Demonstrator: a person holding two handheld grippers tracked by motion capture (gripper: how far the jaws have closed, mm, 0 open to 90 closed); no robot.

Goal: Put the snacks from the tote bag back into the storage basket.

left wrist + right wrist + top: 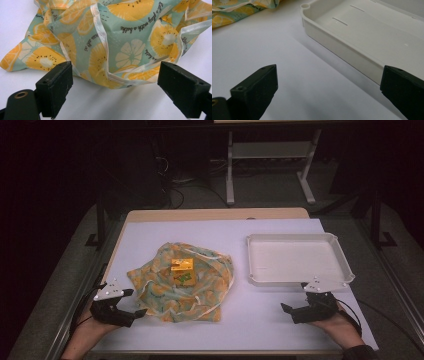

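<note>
my two hands are coming in at the near edge, each carrying a gripper, and neither one is holding anything. the left gripper [134,302] is sitting just beside the near-left corner of the fruit-print cloth bag [182,282], jaws spread wide with that bag's hem lying just past them, not pinched (in the left gripper view the white trim [101,37] is running right between the two black pads, untouched). the bag is lying crumpled flat in the middle of the table [150,232], and a small yellow box [182,265] is resting on top of it. the right gripper [295,302] is hovering open over bare table, just near the front edge of the white tray [300,240], which is standing empty. so i'm judging that nothing is done yet: the first grasp, the box and the tray all remain ahead.
</note>
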